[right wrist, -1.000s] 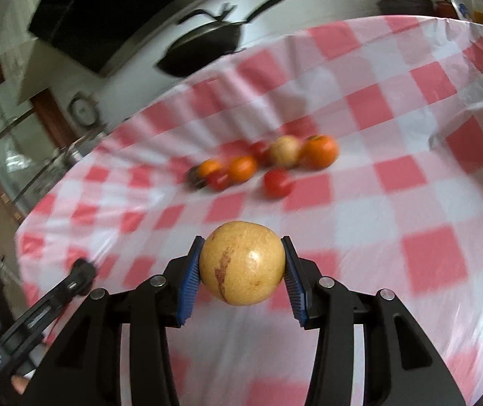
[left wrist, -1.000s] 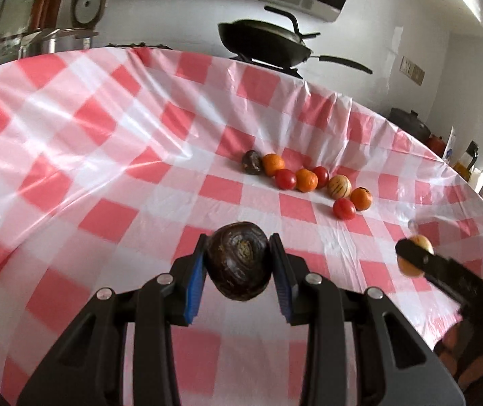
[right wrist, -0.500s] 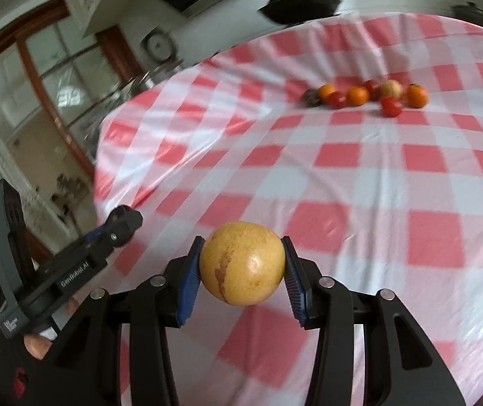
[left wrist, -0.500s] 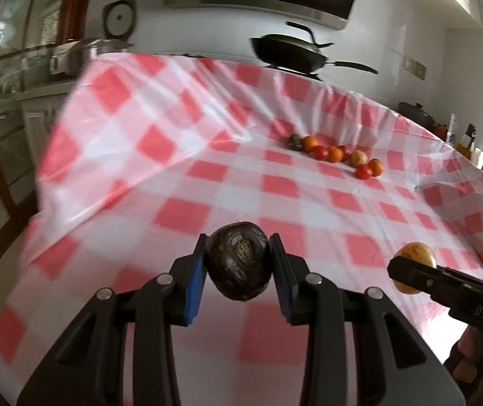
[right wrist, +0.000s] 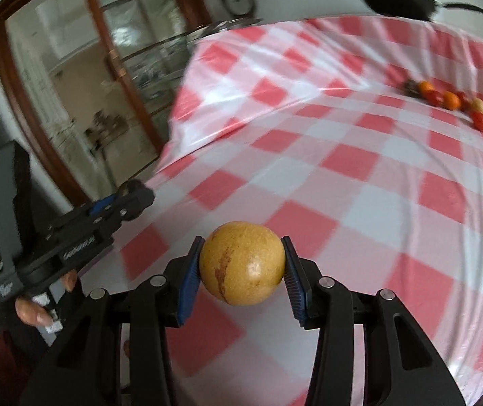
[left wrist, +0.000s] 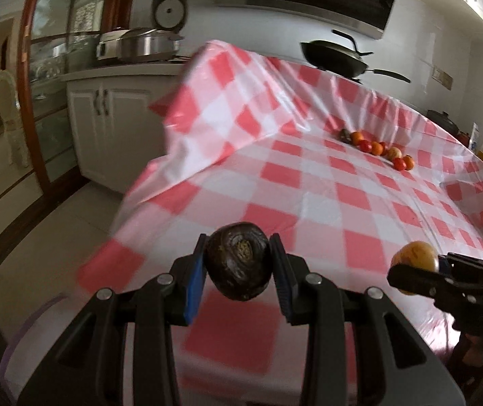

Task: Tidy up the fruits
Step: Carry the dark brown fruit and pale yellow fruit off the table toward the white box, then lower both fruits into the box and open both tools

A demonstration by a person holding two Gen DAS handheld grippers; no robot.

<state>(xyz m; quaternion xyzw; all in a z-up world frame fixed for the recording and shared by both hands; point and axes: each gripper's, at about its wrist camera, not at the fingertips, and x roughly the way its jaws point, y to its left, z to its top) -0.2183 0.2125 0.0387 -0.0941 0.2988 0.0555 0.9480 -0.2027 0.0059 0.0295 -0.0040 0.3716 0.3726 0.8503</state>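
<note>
My left gripper is shut on a dark brown wrinkled fruit, held above the near left part of the red-and-white checked table. My right gripper is shut on a round yellow fruit with a brown streak. In the left wrist view the yellow fruit shows at the right, in the other gripper's tip. A row of several small fruits, orange, red, one pale and one dark, lies far across the cloth, also seen as the fruit row in the right wrist view.
The cloth hangs over the table's left corner, with tiled floor beyond. White cabinets carry steel cookware. A black pan sits behind the table. A hand holds the left gripper's handle.
Both grippers have pulled back and to the left, away from the fruit row, each still holding its fruit. The row looks smaller and farther; the table's left edge and floor have come into view.
</note>
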